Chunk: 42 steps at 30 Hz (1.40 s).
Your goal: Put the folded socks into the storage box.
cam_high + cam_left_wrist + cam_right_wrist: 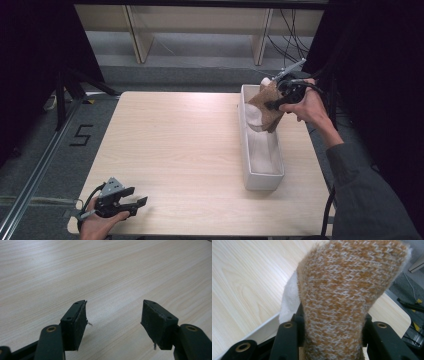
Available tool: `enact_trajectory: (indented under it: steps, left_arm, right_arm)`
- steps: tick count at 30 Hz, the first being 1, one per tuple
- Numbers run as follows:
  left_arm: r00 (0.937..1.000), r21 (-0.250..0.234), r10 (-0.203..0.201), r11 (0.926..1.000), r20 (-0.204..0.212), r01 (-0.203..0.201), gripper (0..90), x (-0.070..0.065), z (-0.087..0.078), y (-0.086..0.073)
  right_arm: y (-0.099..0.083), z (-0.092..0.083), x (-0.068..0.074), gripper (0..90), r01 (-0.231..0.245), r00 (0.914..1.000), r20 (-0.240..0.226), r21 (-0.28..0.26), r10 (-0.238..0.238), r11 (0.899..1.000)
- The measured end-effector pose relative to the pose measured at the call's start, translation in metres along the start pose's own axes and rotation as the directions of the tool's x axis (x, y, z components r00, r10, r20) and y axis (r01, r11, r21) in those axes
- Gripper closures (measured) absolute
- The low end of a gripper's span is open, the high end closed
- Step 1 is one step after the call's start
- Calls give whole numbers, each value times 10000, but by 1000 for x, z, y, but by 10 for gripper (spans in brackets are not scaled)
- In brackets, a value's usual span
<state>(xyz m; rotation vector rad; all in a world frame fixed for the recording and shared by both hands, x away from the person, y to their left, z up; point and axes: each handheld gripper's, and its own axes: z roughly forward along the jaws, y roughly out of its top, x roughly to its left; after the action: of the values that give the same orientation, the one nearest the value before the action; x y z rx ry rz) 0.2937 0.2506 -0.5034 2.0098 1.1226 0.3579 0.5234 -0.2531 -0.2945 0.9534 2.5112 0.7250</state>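
One knitted sock [342, 297], flecked brown and cream in a coarse ribbed stitch with a fluffy white lining showing at its edge, is pinched between the black jaws of the right gripper [274, 104]. In the high view the sock [267, 105] hangs as a soft, folded, roughly triangular piece above the far end of a long white bin [262, 181], close to the far right corner of the table [175, 150]. Its lower tip dips toward the inside of the bin; whether it touches the wall cannot be told. In the right gripper view the fabric bulges wide between the two pads, which press on its sides.

The bin is a narrow rectangular trough with smooth, straight walls and a pale inside. It lies lengthwise along the right edge of the table, running from the far edge toward the near one.

The table has a light wood-grain top with rounded corners, matte and smooth.

At the near left corner the left gripper [136, 203] rests low over the wood, well apart from the bin. Its jaws are spread with bare tabletop between them, and the flat dark pads [80, 325] look worn, with frayed threads at their edges.
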Motion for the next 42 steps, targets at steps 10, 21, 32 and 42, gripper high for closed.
enact_trajectory:
  steps: [10,21,32,42]
  left_arm:
    - [10000,42,63,10000,61,-63,362,-1,2,-1]
    - [10000,17,61,10000,4,-61,362,-2,3,-1]
    - [9999,72,154,9999,32,-155,368,-3,3,0]
    - [9997,118,226,9997,76,-227,376,-3,3,-1]
  right_arm:
    - [-16,31,1,587,890,9959,126,583,-899,9943]
    - [-27,50,12,584,1826,9817,316,1214,-1877,9757]
    - [-55,54,46,573,3553,9342,-30,968,-3567,9297]
    - [-74,63,63,573,4932,8694,-965,1112,-4846,8628]
